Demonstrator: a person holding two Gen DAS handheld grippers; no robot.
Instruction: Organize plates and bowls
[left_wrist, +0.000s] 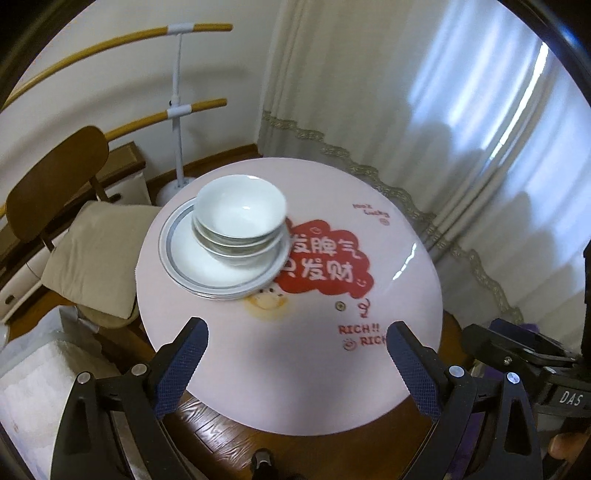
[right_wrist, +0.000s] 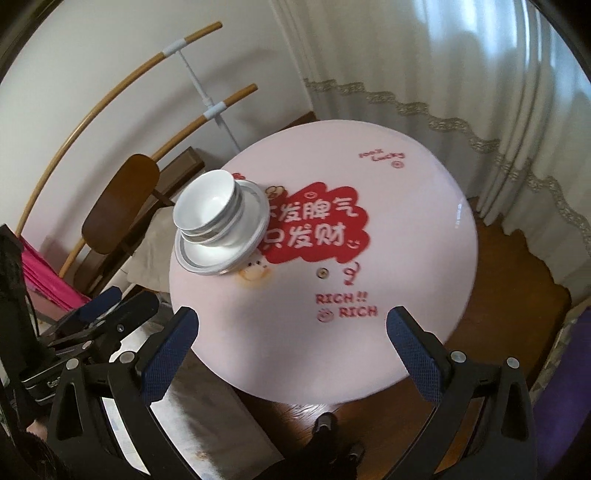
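Left wrist view: we are holding the left gripper (left_wrist: 295, 363) wide and empty; the bowls (left_wrist: 240, 218) are nesting on the plates (left_wrist: 207, 273) at ten o'clock on the surface (left_wrist: 295, 369), keeping one compact pile.

Right wrist view: we are holding the right gripper (right_wrist: 293, 341) spread and empty too, well apart from that pile at ten o'clock.

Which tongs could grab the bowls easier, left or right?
Probably the left tongs. The bowls, stacked on the plates, sit on the left part of the table, nearer that side. The right tongs are farther away. Both are open and empty.
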